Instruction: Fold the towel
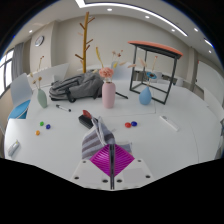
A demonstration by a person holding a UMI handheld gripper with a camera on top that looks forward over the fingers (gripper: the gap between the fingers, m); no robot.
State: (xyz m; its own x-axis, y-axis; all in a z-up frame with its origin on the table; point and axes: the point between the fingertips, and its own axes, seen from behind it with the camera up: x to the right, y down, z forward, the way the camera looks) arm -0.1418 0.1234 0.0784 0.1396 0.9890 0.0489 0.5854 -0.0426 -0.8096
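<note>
- the towel is a grey, striped cloth, bunched and lifted off the white table; it sits right at the tips of the gripper, rising just ahead and a little left of them.
- the gripper's two fingers are drawn together with the magenta pads pressed on the cloth's lower edge, so it looks clamped on the towel, though the pinch point itself is small and hard to read.
- handling, as a judgement: light, soft and limp; it will sag and drape rather than hold shape, and is not fragile. a corner or hem edge is the best place to hold, so the rest hangs free for folding.
- counts, left to right beyond the fingers: one pale green vase, one grey backpack, one wooden coat stand, one pink vase, one blue vase, one dark side table.
- several small coloured balls lie scattered on the table, to either side of the towel.
</note>
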